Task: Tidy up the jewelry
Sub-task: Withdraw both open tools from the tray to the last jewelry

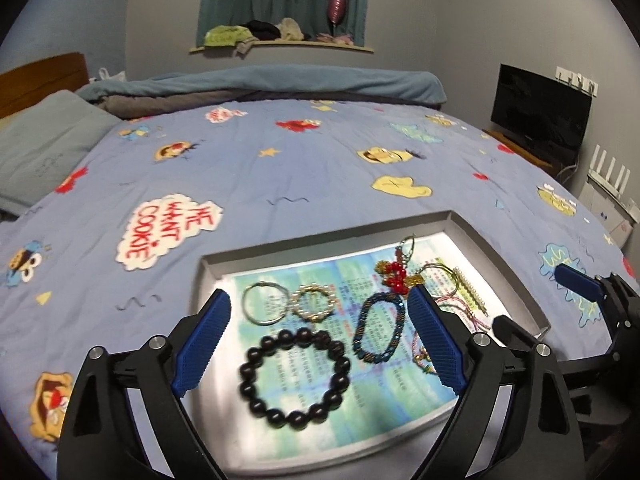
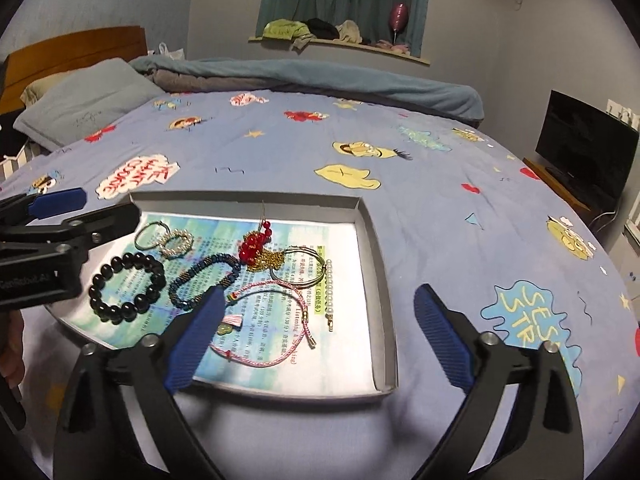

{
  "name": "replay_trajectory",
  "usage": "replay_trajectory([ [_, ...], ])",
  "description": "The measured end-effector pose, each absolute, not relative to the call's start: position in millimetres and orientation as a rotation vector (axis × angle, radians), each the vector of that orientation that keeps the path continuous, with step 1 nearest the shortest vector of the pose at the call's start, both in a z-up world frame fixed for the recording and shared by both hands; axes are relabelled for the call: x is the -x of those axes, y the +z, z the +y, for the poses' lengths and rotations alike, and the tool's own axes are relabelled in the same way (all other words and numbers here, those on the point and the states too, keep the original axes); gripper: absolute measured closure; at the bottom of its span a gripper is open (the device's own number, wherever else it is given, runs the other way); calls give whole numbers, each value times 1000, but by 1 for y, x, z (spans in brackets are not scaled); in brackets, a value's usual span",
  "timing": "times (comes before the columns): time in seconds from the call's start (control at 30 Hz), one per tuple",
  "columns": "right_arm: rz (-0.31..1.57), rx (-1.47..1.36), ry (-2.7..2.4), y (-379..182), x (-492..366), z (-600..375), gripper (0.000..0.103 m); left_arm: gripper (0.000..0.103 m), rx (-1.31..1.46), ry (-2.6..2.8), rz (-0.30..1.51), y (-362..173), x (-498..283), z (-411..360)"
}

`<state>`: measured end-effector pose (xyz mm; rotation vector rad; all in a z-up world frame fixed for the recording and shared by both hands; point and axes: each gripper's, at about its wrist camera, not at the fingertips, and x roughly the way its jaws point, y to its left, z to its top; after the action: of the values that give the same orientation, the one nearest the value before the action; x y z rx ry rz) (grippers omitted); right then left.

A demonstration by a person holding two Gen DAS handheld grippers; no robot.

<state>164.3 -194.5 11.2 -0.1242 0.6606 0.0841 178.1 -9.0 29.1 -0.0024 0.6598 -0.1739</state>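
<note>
The shallow tray (image 2: 376, 264) lies on the bed (image 2: 420, 208), its long side running left to right. Inside, the black bead bracelet (image 1: 294, 374) lies flat nearest. The left hand-held gripper (image 1: 320, 344) and right hand-held gripper (image 2: 316, 340) hang above, tilted downward, jaws wide, holding nothing.
</note>
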Motion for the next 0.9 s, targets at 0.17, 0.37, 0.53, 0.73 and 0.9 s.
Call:
replay_trajectory([
  [0.17, 639, 111, 77, 23, -150, -194, 6, 10, -18, -129, 648, 40, -159, 5],
  [0.37, 624, 62, 94, 42, -122, -200, 6, 8, -18, -97, 656, 55, -121, 26],
  [0.53, 595, 39, 119, 60, -91, -207, 6, 8, -31, -74, 664, 62, -84, 49],
  [0.73, 569, 31, 145, 73, -56, -206, 6, 7, -38, -62, 660, 65, -43, 69],
  [0.9, 581, 14, 191, 69, -35, -198, 6, 7, -20, -71, 659, 57, -17, 75],
])
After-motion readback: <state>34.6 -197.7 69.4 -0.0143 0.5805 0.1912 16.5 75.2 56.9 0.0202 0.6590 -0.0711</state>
